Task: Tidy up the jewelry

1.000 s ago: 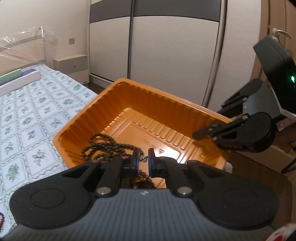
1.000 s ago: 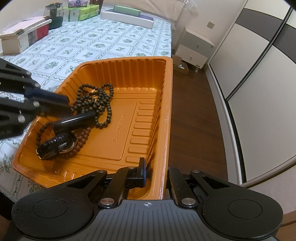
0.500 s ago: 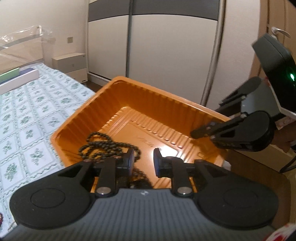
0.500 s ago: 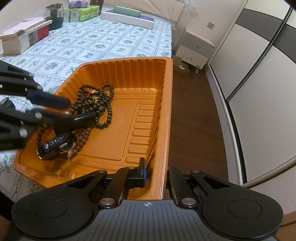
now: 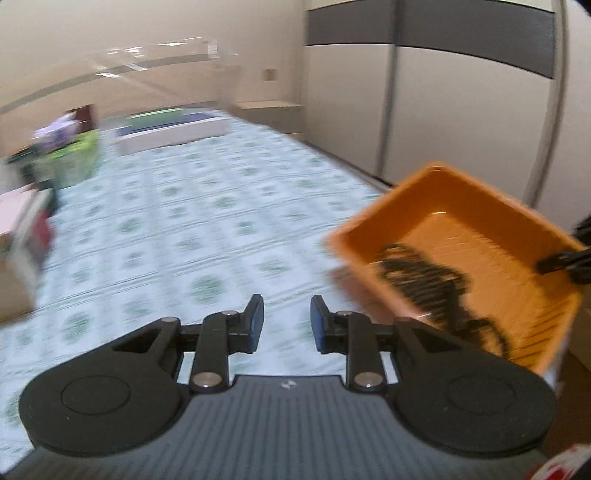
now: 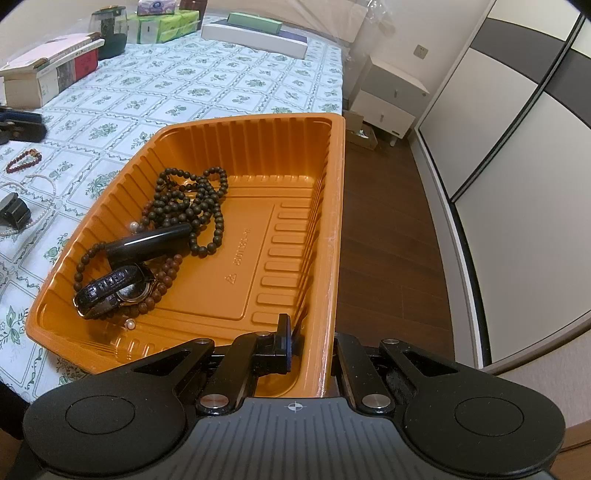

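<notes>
You are looking at a bed [image 6: 229,81] with a white cover that has little green flowers in squares. An orange tray [image 6: 334,206] sits at its near right edge and sticks out over the brown floor [image 6: 384,229]. To the left of the tray lie a small red bead bracelet [image 6: 24,160], a thin white pearl string [image 6: 40,199] and a little black thing [image 6: 13,212]. Far away on the bed sit a long white box [image 6: 255,38], green packs [image 6: 166,27], a dark jar [image 6: 110,31] and some boxes [image 6: 48,68] on the far left.
</notes>
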